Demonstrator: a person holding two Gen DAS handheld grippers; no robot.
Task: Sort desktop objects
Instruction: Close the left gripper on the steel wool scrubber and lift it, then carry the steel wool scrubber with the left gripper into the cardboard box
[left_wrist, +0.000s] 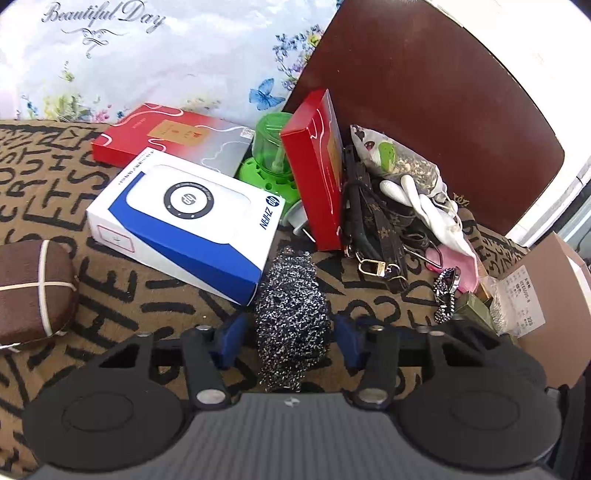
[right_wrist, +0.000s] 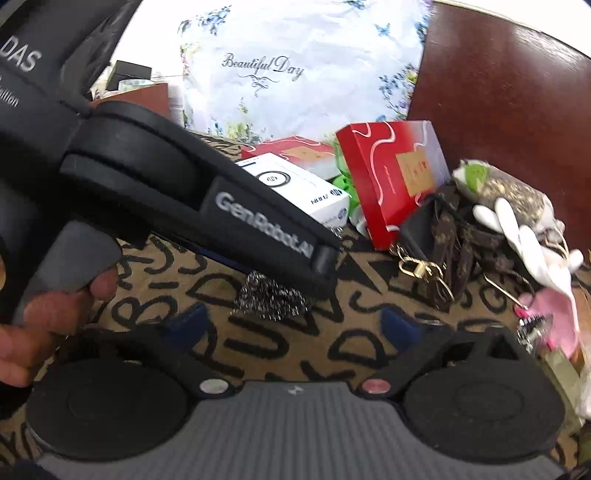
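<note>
Crinkly silver-black steel-wool scourer (left_wrist: 291, 325) between spread fingers of left hand-held gripper (left_wrist: 291, 345); right hand-held gripper (right_wrist: 295, 325) likewise agape

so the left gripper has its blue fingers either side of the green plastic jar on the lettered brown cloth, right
Not quite. In the left wrist view the left gripper has its blue fingers open either side of the silvery steel-wool scourer, not the green plastic jar. The jar stands farther back, between the white and blue box and the upright red box. The scourer does lie on the lettered brown cloth.
</note>
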